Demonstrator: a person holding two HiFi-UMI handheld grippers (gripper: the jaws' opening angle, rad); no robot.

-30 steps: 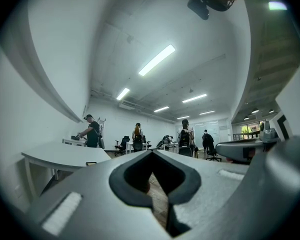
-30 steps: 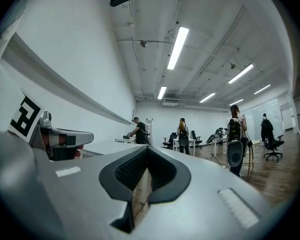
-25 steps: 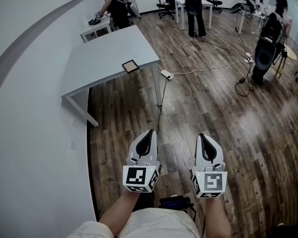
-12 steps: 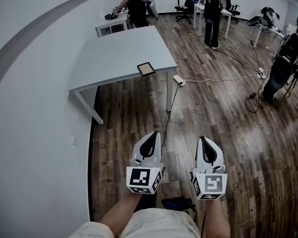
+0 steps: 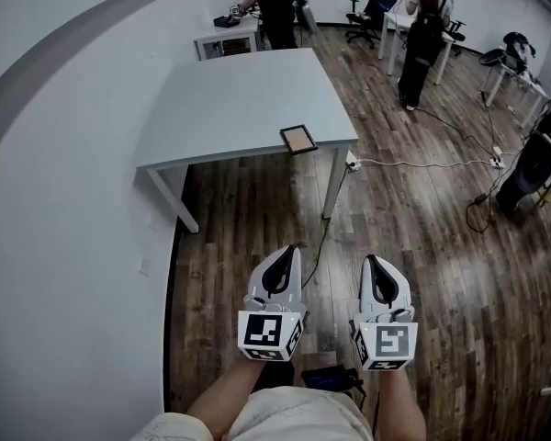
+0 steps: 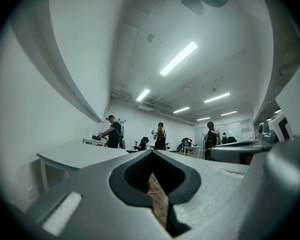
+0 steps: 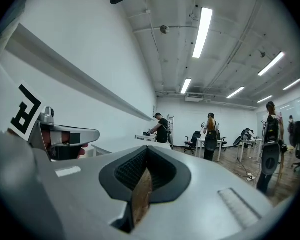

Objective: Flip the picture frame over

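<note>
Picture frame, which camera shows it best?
The head view: the picture frame lies in full sight near the table corner. Both gripper views see that table edge-on from low down, so the frame cannot be made out.

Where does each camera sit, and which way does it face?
Head view: on the head, steeply down at table, frame, floor; forearms, left gripper, right gripper show.
Left gripper view: on that gripper, forward along its shut jaws toward the table; right gripper at right.
Right gripper view: likewise; left gripper at left.
Shared: both gripper views see table and people beyond.
</note>
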